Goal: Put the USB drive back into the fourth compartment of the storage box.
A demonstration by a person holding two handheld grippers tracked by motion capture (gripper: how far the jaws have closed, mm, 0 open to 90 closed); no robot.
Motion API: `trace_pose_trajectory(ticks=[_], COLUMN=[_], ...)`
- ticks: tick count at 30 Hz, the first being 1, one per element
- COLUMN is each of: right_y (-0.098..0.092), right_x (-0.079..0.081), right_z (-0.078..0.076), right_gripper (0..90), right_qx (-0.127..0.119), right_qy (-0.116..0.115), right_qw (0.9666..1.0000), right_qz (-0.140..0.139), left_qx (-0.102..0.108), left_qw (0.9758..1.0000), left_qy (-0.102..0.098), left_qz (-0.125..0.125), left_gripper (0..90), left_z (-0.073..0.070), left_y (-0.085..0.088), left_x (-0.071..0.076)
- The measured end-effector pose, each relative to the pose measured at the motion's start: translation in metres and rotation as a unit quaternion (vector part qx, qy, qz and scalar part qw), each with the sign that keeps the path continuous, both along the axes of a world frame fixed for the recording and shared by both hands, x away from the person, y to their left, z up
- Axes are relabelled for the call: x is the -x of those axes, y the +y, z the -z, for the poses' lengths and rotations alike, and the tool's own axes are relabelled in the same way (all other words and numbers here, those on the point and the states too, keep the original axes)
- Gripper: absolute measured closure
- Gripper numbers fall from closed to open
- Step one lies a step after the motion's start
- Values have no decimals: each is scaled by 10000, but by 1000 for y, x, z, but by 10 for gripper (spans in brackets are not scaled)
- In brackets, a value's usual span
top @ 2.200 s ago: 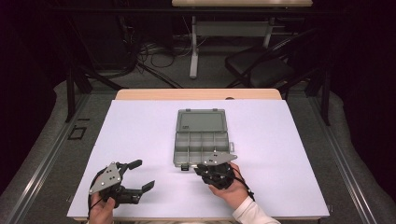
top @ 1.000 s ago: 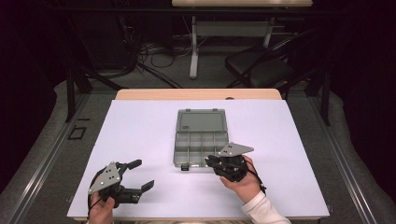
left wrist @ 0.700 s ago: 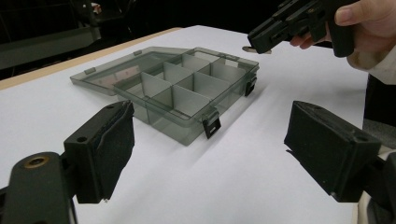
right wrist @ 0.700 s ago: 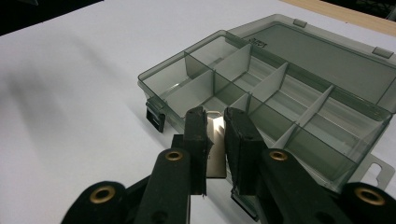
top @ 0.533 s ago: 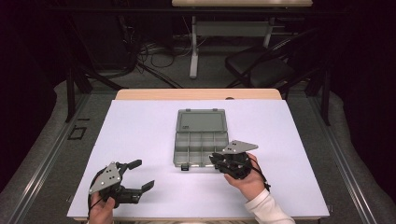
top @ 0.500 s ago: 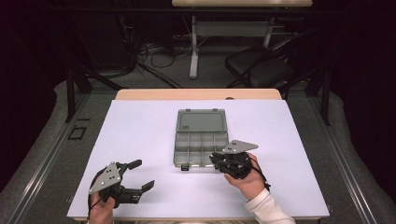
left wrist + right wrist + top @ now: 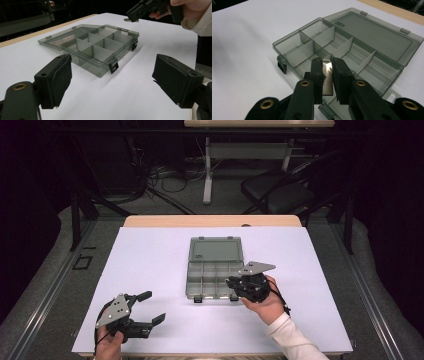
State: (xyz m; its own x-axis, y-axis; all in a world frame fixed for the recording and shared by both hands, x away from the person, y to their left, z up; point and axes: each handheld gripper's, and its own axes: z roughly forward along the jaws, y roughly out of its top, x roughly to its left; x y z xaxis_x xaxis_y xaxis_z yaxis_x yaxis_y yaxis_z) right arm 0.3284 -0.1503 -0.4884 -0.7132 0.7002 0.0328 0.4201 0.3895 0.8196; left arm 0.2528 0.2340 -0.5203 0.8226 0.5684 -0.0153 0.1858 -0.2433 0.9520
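Between the nearly closed jaws of the right gripper a thin, shiny metal plate is clamped edge-up, apparently so that it can be lowered flat-sided into a narrow slot. Just beyond and below the jaw tips lies the open compartment box, a smoky translucent organizer whose lid is folded flat on the far side; the plate is held over the near row of compartments, close to the front wall. Against the frame from 2.2 s ago, this gripper has been shifted from the box's front edge toward its right front corner and tipped, so that its grey plate now faces up. Well off to the side, the left gripper is rested on the white table cover, jaws spread wide and holding nothing, unchanged, seemingly kept in reserve.
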Motion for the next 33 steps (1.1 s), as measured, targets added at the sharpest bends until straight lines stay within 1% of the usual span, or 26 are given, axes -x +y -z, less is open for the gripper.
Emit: trace_pose_trajectory(ticks=[8,13,16,23,25,29,32,33], right_y=[-2,-2,-1,0,0,-1,-2,-3], right_x=[-15,-24,-29,-41,-44,-51,-56,-58], right_z=[-8,-9,-8,-4,-2,3,5,6], right_gripper=[793,793,793,793,793,793,793,793], right_qx=[40,137,217,279,280,345,384,401], right_qy=[14,55,82,156,213,245,311,298], right_qw=[10000,9998,9997,9994,9992,9989,9984,9983], right_qz=[81,117,121,139,173,212,288,288], left_qx=[-1,-13,-12,-13,-11,-10,-15,-14], left_qw=[10000,10000,10000,10000,10000,10000,10000,10000], left_qy=[3,1,3,9,8,2,5,6], left_qz=[4,13,7,16,18,17,23,25], left_gripper=[158,158,158,158,158,158,158,158], left_z=[0,0,0,0,0,0,0,0], left_y=[0,0,0,0,0,0,0,0], left_x=[0,0,0,0,0,0,0,-1])
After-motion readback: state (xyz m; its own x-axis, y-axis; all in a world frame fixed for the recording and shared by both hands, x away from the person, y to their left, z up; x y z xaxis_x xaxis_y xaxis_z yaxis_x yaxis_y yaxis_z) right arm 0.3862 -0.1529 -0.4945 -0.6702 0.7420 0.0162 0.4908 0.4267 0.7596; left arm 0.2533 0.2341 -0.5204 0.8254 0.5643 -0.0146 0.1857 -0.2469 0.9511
